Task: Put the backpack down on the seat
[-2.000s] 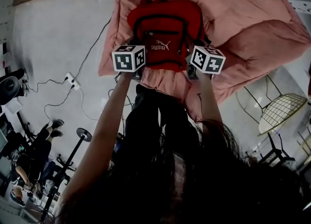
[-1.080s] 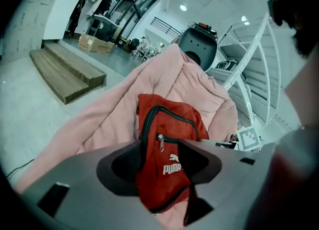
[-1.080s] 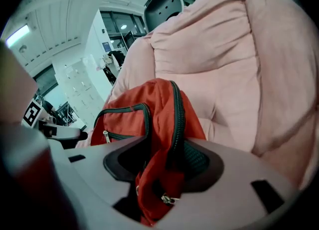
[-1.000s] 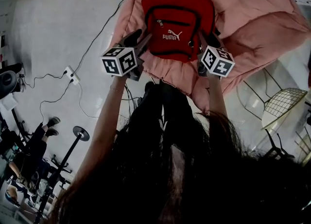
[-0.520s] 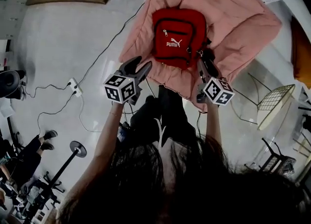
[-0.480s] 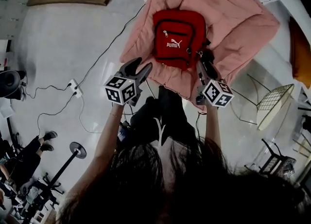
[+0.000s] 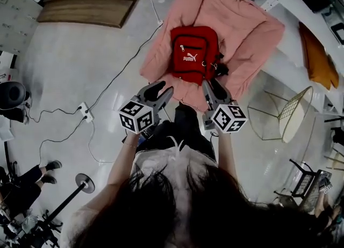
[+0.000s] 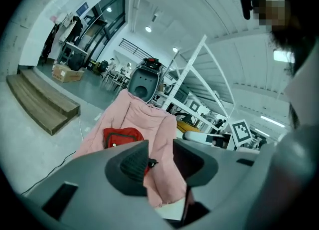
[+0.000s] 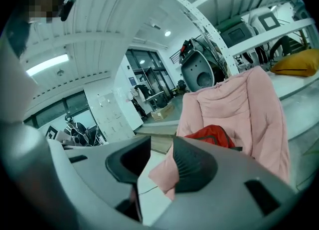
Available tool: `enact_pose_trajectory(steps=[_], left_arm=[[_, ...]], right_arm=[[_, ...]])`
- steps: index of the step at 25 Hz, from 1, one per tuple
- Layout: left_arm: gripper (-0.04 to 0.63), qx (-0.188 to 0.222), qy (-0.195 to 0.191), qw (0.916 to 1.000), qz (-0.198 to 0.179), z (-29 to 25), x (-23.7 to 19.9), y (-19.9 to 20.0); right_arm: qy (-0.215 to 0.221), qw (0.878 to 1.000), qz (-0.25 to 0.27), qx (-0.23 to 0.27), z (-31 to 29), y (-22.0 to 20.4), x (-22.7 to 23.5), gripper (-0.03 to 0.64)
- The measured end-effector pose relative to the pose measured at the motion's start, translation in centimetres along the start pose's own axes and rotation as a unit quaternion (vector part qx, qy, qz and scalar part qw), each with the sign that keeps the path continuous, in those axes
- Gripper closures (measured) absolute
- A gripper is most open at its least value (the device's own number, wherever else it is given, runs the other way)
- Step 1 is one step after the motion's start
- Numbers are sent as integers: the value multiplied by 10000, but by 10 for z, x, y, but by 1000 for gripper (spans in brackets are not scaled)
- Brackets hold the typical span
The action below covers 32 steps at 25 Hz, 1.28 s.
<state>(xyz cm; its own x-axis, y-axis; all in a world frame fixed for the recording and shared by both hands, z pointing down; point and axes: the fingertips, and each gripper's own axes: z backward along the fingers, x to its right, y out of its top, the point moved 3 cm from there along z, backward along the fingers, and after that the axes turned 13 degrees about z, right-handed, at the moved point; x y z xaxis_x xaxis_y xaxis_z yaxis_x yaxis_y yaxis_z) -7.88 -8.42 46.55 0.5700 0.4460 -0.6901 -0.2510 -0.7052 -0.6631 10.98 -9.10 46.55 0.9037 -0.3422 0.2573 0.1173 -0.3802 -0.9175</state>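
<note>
The red backpack [image 7: 193,53] lies front-up on the pink padded seat [image 7: 242,21], free of both grippers. My left gripper [image 7: 163,90] hovers in front of the seat's near edge, short of the bag. Its jaws are closing with nothing between them. My right gripper [image 7: 208,87] hangs level with it on the right, also closing on nothing. In the left gripper view the backpack [image 8: 119,136] shows beyond the left gripper [image 8: 159,158], on the pink seat [image 8: 149,119]. In the right gripper view the backpack [image 9: 212,133] peeks above the right gripper [image 9: 162,160].
A power strip [image 7: 85,112] with cables lies on the floor to the left. A wooden platform [image 7: 91,7] sits at the back left. A wire-mesh chair [image 7: 293,115] stands to the right, a white rack with a yellow cushion [image 7: 317,53] beyond it. A stand's base [image 7: 83,182] is near left.
Both grippers have drawn back from the backpack towards the person, leaving it resting on the seat. Their jaws stand narrower than before. The head view has pulled away.
</note>
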Motion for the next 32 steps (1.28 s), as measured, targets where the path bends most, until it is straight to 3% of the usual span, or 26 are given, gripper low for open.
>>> enact_pose_trajectory(steps=[5,12,19,24,32], left_arm=[[445,-68,-29,10000,-16,28,17,-19],[460,-68,0,10000,49,51,36,-40],[472,-113,235,9996,126,70,45,-66],[477,-98,453,9989,-61,73,57,-81],[477,184,482,9986,-137,63,123,-106]], right_arm=[[106,9996,221,103,34,6,-40,507],[255,9988,368,-173,70,-9,-68,536],[414,9969,527,-404,89,-20,-73,540],[653,9956,543,-406,103,-24,-72,540],[1003,9928,593,-288,163,-27,-61,540]])
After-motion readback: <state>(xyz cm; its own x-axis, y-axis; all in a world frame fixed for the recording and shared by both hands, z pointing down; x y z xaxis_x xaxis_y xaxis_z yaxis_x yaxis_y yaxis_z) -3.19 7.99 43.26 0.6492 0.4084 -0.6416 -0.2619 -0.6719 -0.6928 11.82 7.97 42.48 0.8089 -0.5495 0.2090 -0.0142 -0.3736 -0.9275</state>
